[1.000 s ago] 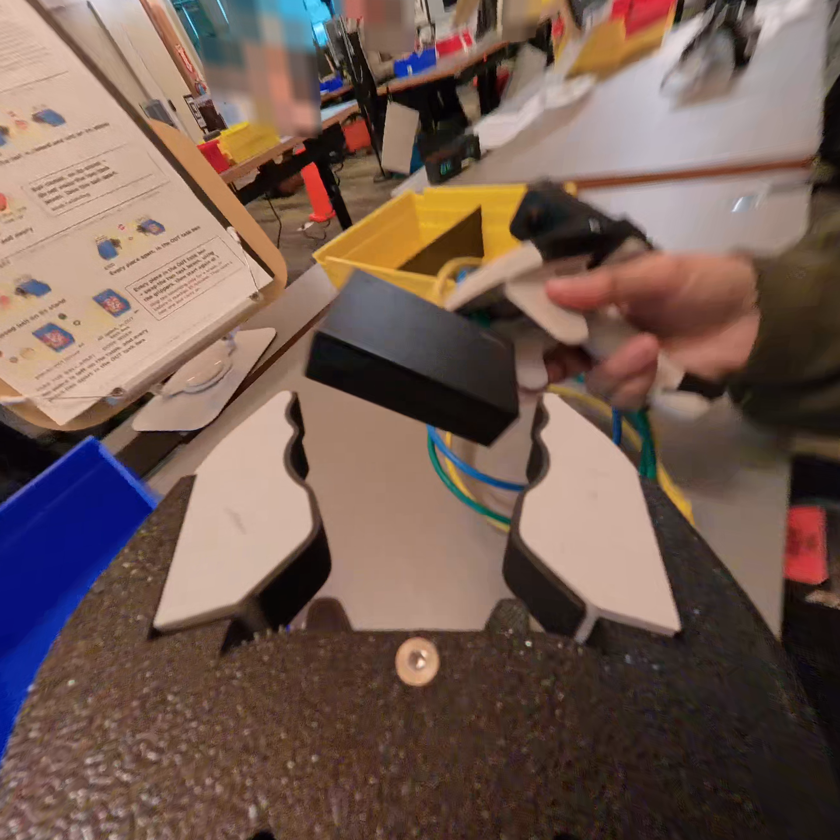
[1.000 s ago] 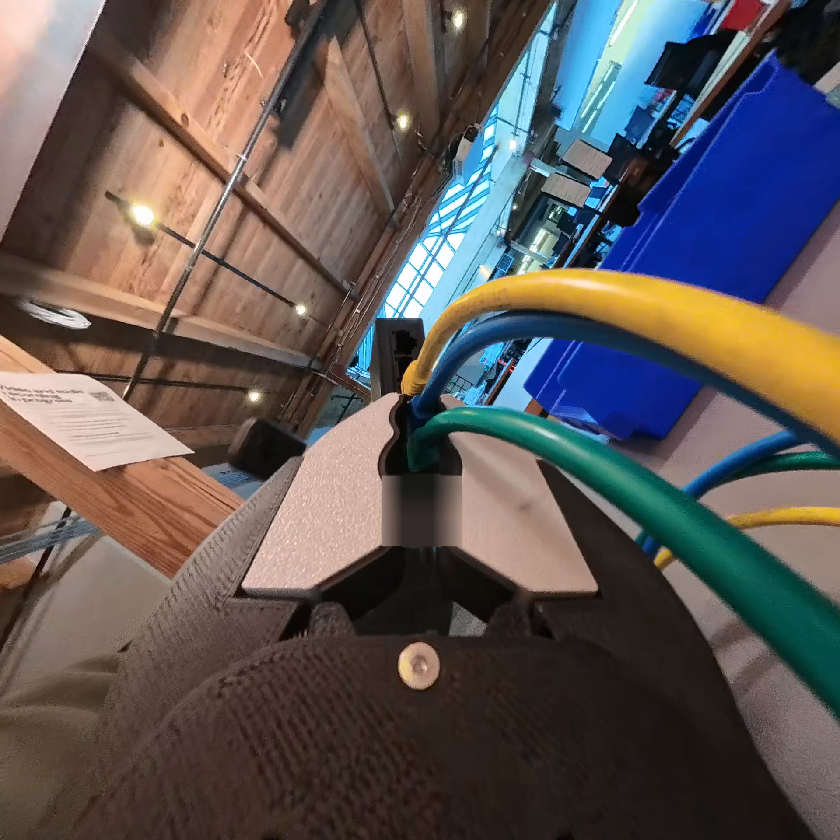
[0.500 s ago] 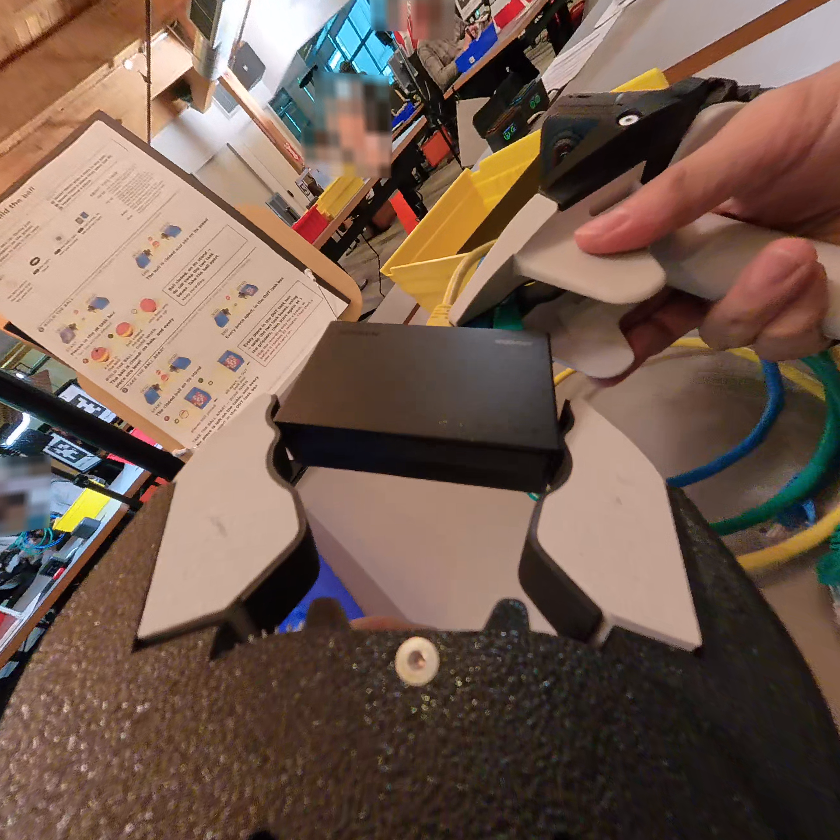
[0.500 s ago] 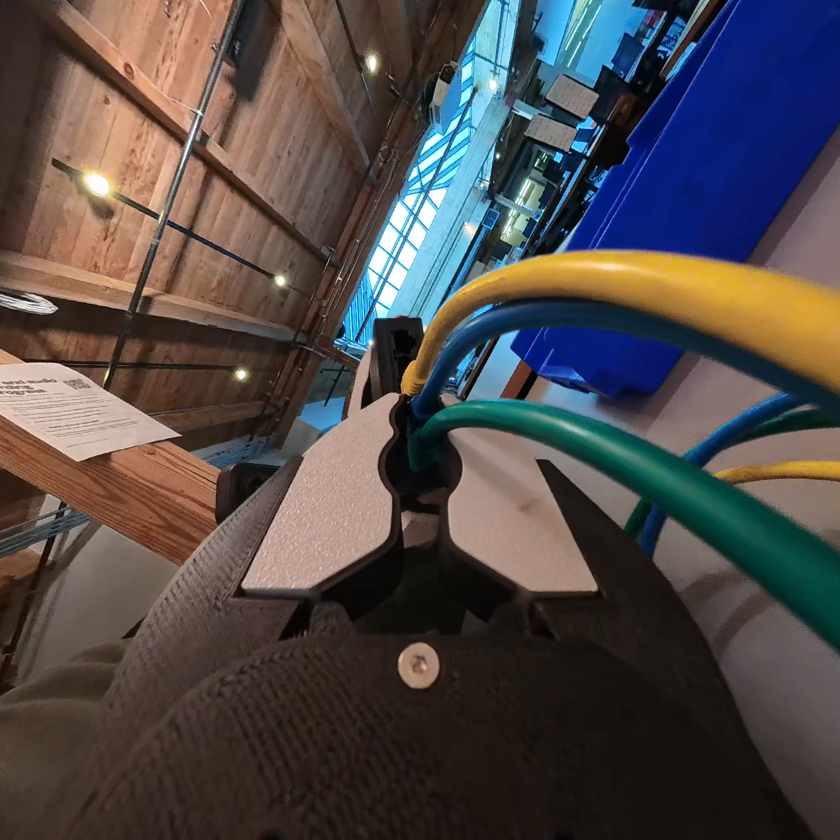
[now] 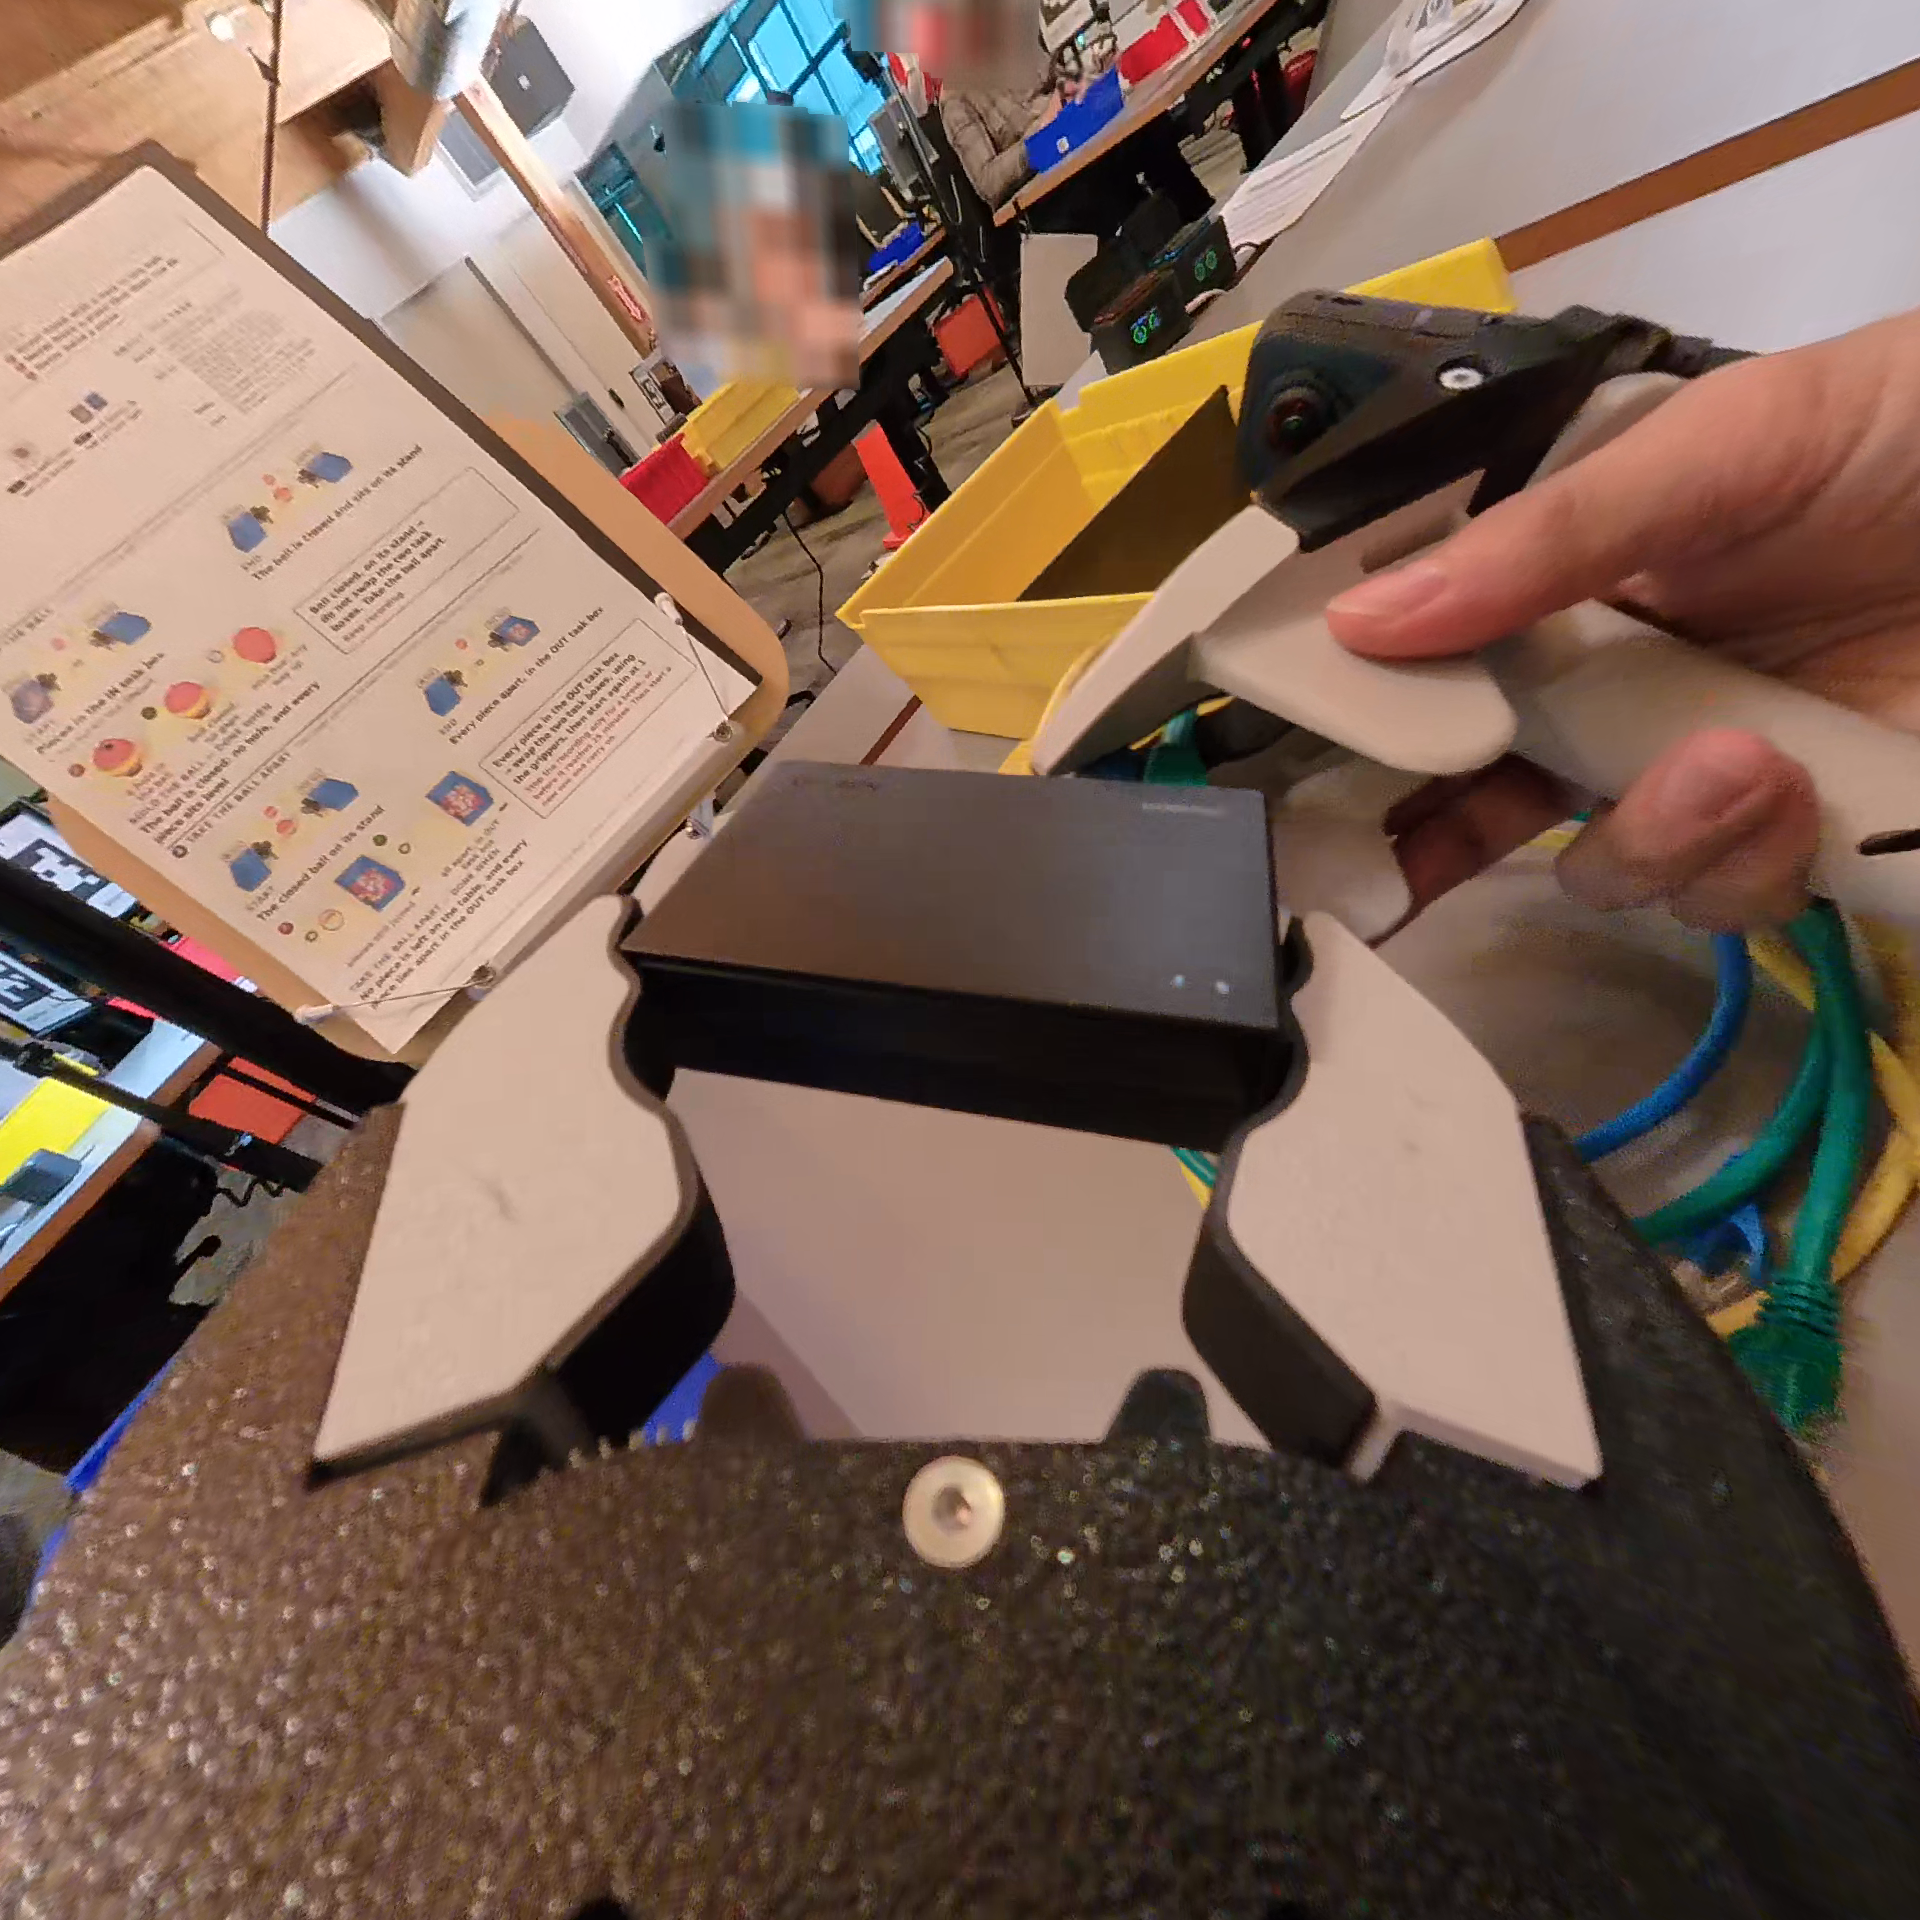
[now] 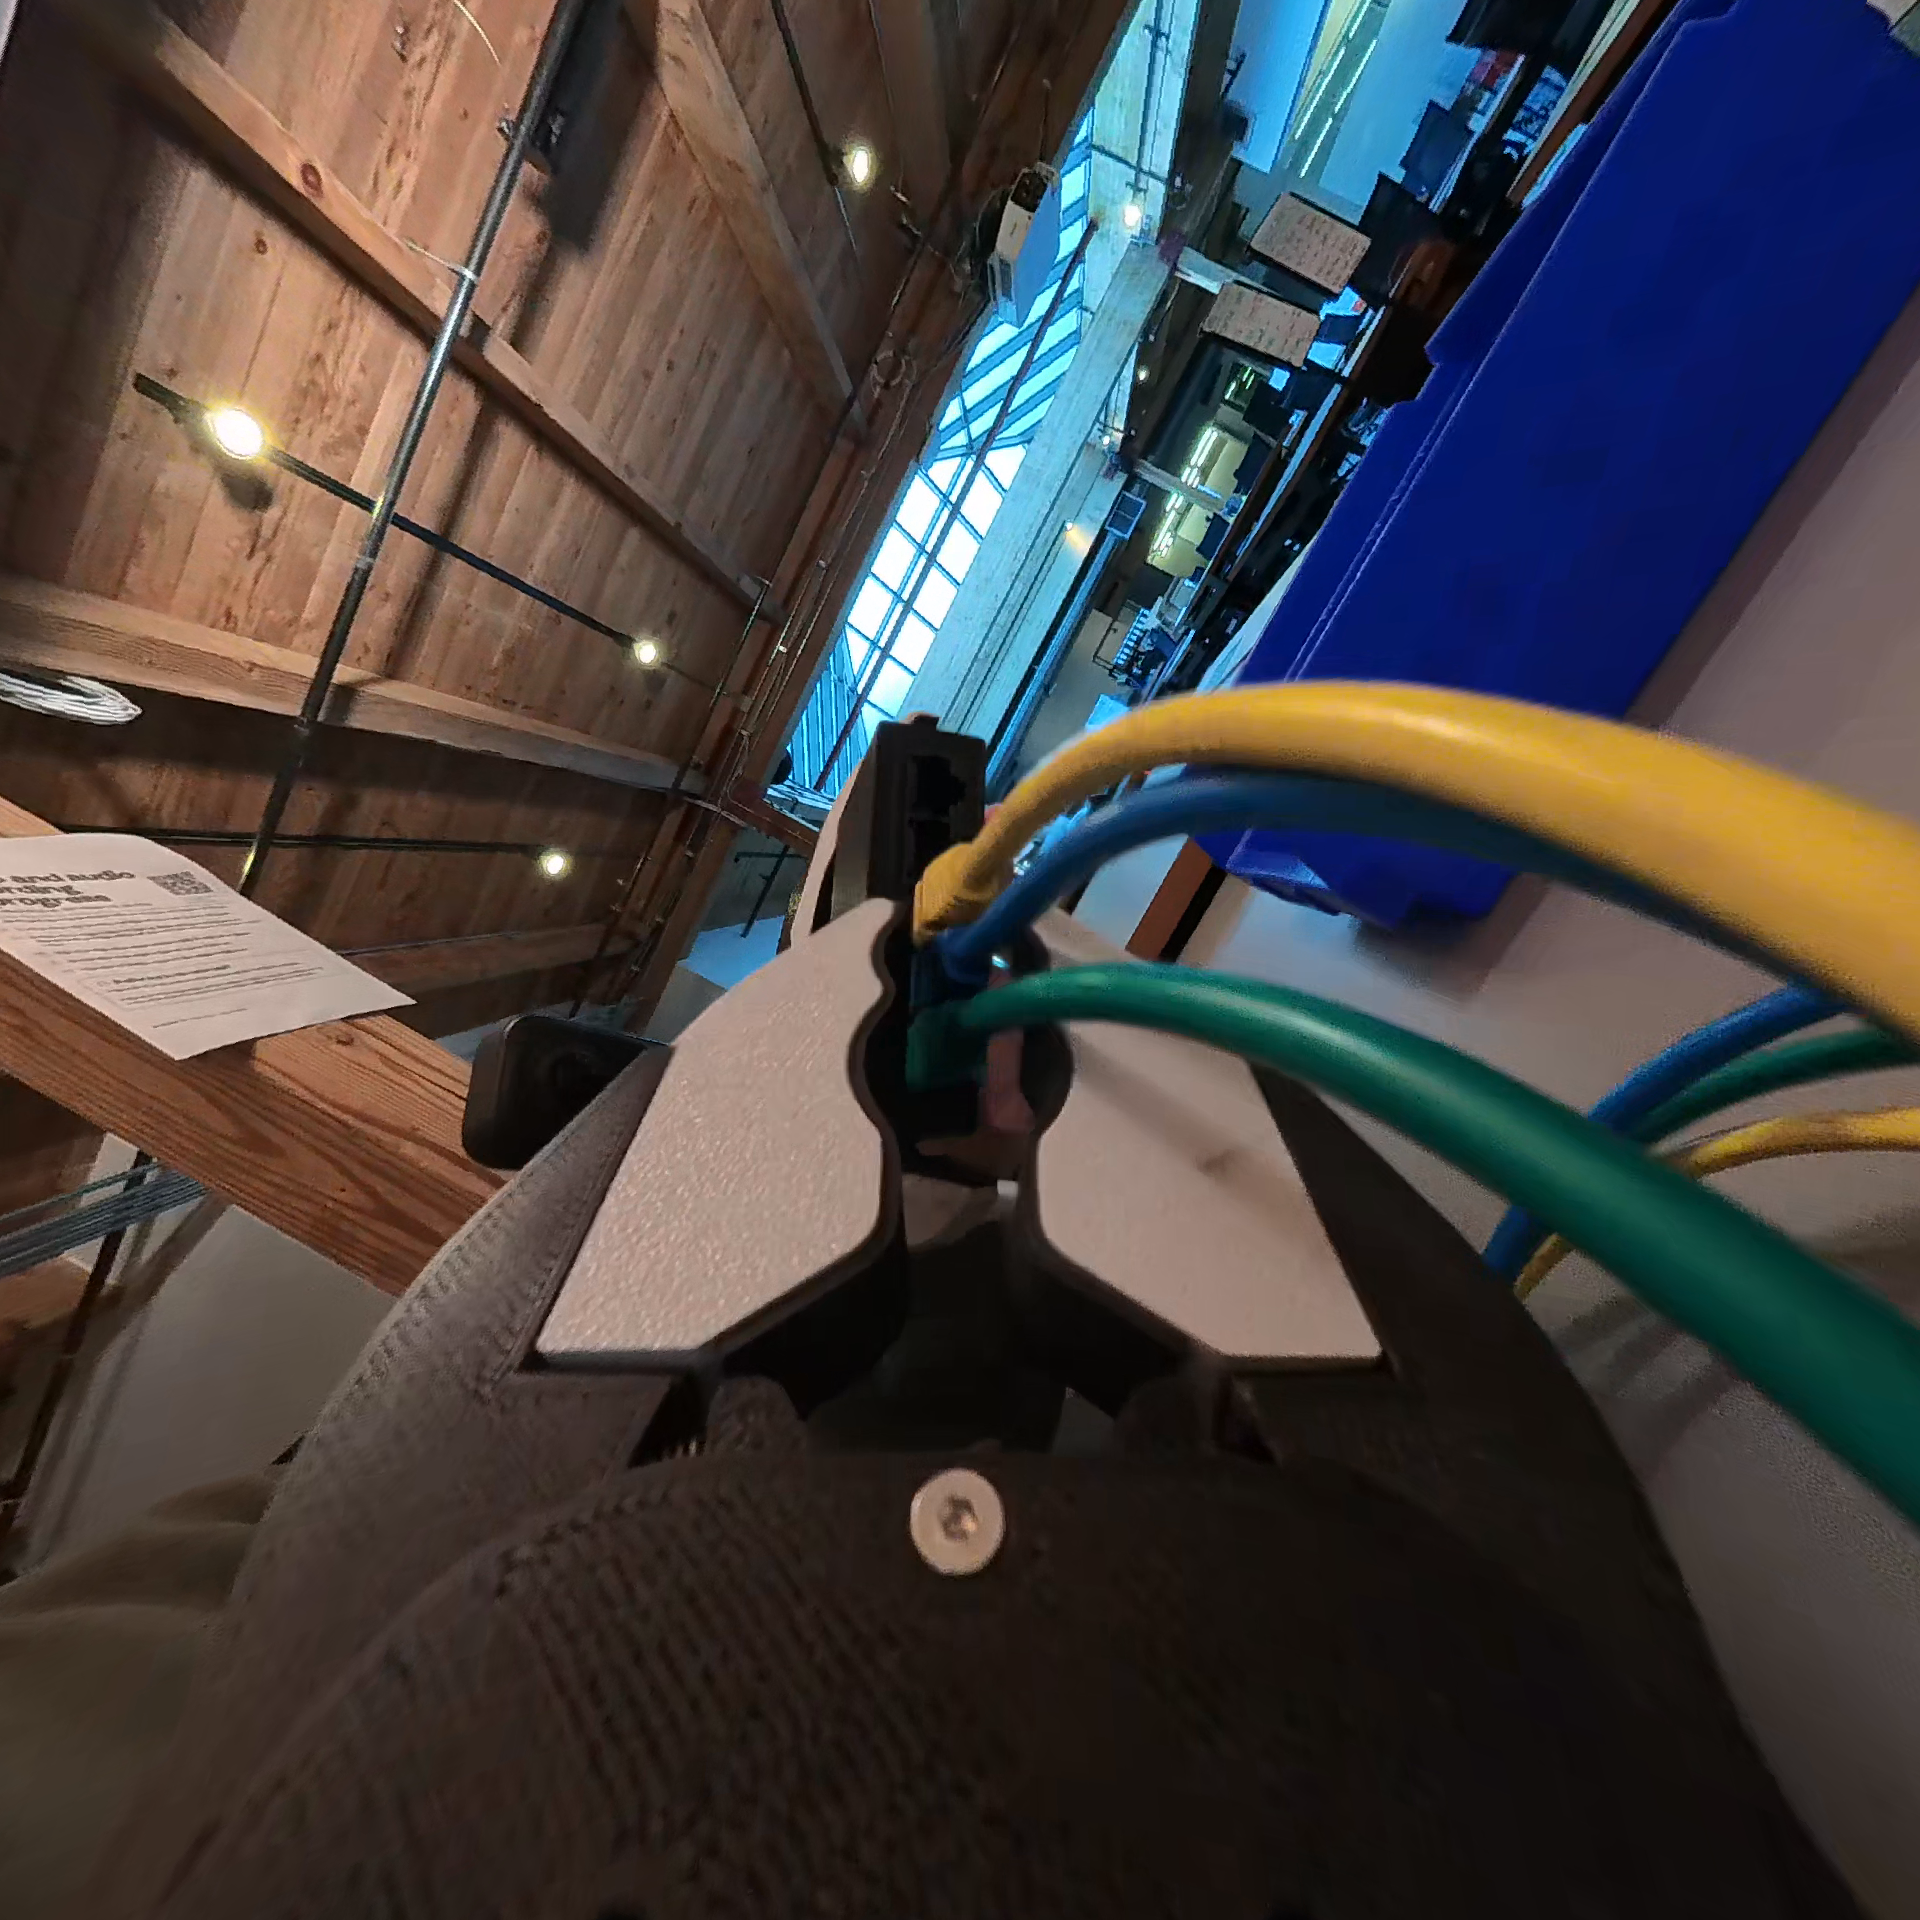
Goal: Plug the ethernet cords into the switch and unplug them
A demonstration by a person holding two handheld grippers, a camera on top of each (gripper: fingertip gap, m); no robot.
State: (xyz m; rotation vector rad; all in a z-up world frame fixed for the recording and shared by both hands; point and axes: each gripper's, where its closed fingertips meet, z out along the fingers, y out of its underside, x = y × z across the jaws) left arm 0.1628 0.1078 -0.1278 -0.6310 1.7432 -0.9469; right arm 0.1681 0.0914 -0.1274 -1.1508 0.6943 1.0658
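Observation:
The black switch (image 5: 956,914) is off the table, clamped end to end between my left gripper's (image 5: 961,987) fingers. My right gripper (image 6: 961,997), held by a hand (image 5: 1714,499), is shut on the switch's port edge (image 6: 920,800), right around the plugged green connector. The yellow cord (image 6: 1455,748), blue cord (image 6: 1247,810) and green cord (image 6: 1351,1060) are plugged into the ports side by side and arc away to the right. Their slack loops lie on the table (image 5: 1766,1122), with a loose green plug (image 5: 1787,1340) at the end.
A yellow bin (image 5: 987,623) stands behind the switch. A picture instruction sheet on a board (image 5: 312,623) stands at the left. A blue bin (image 6: 1610,520) sits on the grey table beyond the cords. Other tables and people are far behind.
A second ago my left gripper was open and short of the switch, which the right gripper held tilted. The left fingers have since closed on its two ends, and it now sits level.

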